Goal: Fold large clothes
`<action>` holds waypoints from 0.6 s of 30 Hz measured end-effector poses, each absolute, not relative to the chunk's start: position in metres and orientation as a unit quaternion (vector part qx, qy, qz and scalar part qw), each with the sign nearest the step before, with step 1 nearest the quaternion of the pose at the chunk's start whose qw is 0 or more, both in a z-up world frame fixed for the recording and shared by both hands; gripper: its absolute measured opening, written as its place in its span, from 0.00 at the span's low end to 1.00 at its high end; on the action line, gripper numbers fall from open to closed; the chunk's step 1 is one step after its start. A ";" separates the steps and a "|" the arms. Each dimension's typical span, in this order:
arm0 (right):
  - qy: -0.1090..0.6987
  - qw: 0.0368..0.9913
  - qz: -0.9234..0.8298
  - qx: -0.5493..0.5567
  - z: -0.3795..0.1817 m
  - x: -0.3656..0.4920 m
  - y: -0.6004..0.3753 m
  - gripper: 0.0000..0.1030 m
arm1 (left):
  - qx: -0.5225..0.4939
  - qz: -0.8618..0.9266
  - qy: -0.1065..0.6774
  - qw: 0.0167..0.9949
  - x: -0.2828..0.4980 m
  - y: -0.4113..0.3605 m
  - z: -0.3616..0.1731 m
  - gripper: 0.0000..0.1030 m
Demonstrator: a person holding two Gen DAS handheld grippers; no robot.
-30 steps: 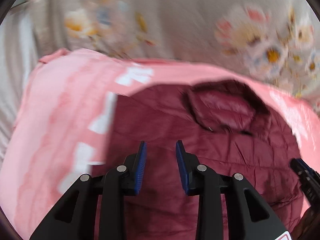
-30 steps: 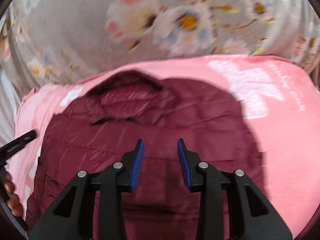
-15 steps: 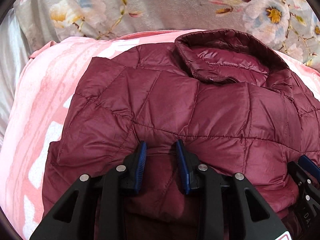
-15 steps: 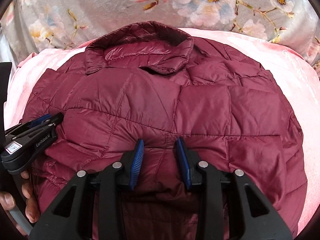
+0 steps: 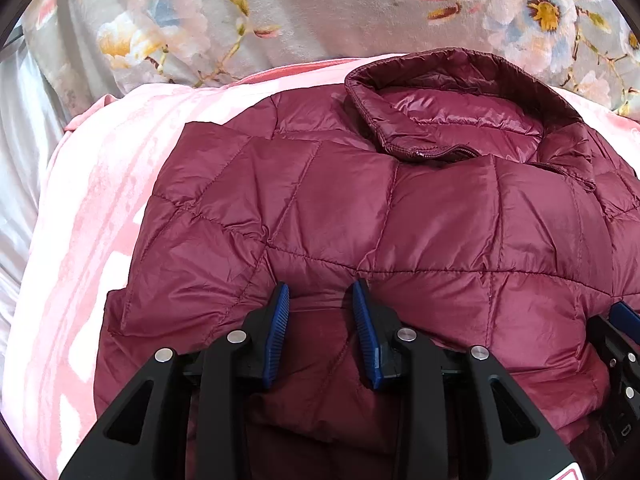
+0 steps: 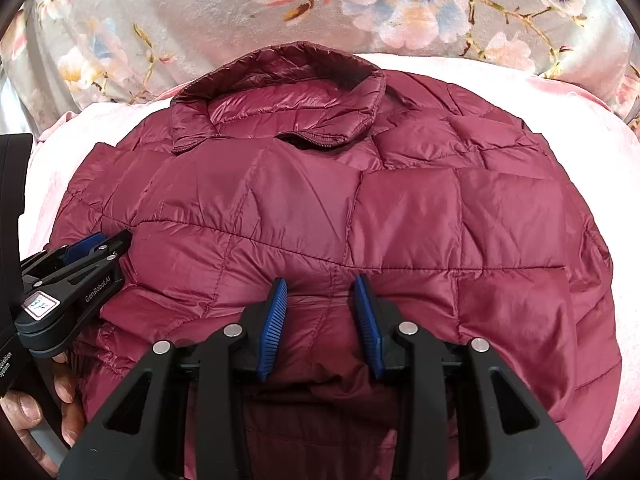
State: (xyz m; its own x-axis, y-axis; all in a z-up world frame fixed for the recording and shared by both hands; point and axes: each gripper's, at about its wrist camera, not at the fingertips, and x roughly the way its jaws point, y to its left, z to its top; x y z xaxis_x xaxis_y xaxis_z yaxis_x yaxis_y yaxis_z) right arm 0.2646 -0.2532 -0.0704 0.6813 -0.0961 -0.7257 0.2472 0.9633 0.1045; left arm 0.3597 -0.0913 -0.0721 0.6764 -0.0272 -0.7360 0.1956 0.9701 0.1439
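Note:
A maroon quilted puffer jacket (image 5: pixel 400 208) lies folded on a pink blanket (image 5: pixel 100 200), collar (image 5: pixel 452 116) at the far end. It also fills the right wrist view (image 6: pixel 360 208). My left gripper (image 5: pixel 320 300) is open, its blue pads resting against the folded-over edge of the jacket. My right gripper (image 6: pixel 322 292) is open too, at the same fold edge further right. The left gripper also shows in the right wrist view (image 6: pixel 80 264), held by a hand. Jacket fabric bulges between both pairs of fingers.
A grey floral bedspread (image 6: pixel 280 12) lies beyond the pink blanket (image 6: pixel 580 112). A pale grey sheet (image 5: pixel 20 128) runs along the left. The right gripper's edge shows at the left wrist view's right side (image 5: pixel 624 344).
Both grippers carried the jacket's lower part forward over the upper part, then lowered. The jacket now lies folded. The jaws stay equally apart.

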 end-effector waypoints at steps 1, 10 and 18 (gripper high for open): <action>0.388 0.912 -0.094 0.097 -0.070 0.265 -0.253 0.33 | 0.107 -0.060 0.397 0.909 0.360 -0.092 -0.072 0.32; 0.370 0.915 -0.053 0.153 -0.062 0.256 -0.267 0.49 | 0.071 -0.090 0.405 0.907 0.361 -0.078 -0.065 0.36; 0.330 0.887 -0.010 0.323 -0.029 0.290 -0.334 0.51 | -0.020 -0.144 0.430 0.891 0.409 -0.069 -0.018 0.69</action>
